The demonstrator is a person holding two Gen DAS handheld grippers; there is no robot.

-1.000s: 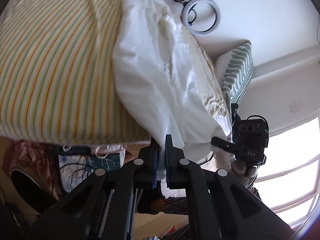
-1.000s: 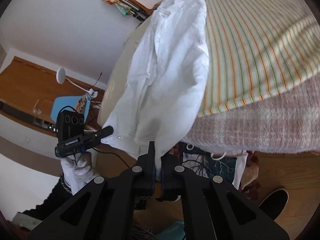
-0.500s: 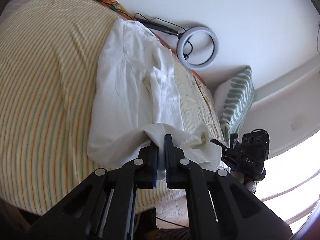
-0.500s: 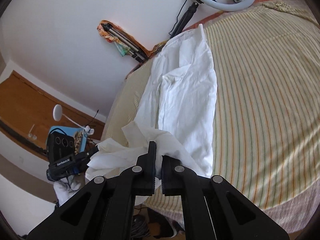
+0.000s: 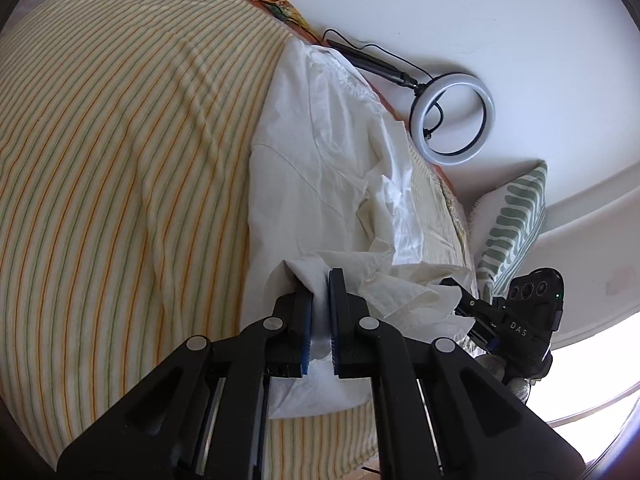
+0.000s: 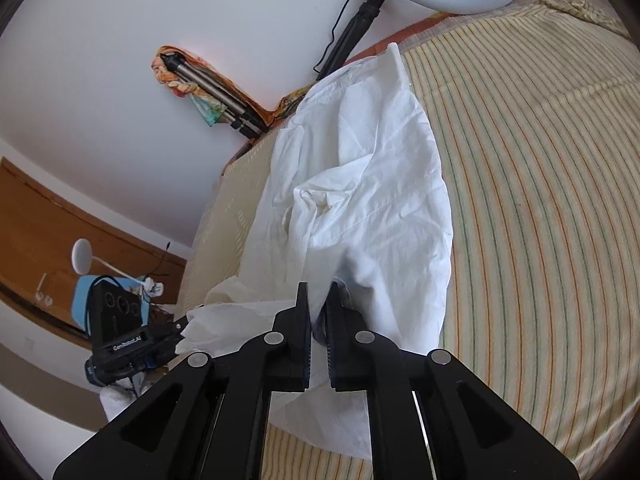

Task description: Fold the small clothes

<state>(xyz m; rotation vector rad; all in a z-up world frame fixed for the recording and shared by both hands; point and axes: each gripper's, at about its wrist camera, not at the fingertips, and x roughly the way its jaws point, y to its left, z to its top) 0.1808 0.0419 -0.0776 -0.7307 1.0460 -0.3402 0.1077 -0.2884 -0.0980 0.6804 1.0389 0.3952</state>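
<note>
A: Nearest first; left gripper [image 5: 320, 276] has its jaws clamped on a fold of the white shirt [image 5: 320, 168]; cloth fills the narrow gap between the blue pads.

B: Confirmed; right gripper [image 6: 318, 292] likewise; its jaws have just been opening a little, yet white fabric sits pinched between the pads, so the grip holds.

A: Shirt position; the hem end is lifted and bunched between the two grippers near the bed's front edge; the rest lies flat along the striped bedsheet [image 5: 120, 160], collar end pointing toward the wall.

B: From the right wrist view the shirt [image 6: 372, 184] runs up the sheet [image 6: 540, 200]; creased at mid-body; collar near the far edge of the mattress.

A: In the left wrist view the right gripper [image 5: 456, 292] shows at the shirt's crumpled corner; a gloved hand [image 5: 516, 384] is under it.

B: Farther out; a patterned green-and-white pillow [image 5: 512, 220] at the bedside; a ring light [image 5: 454, 118] on a black stand against the white wall.

A: Right view, far; folded tripod [image 6: 216, 96] leaning at the wall; a white desk lamp [image 6: 82, 260] at left.
</note>
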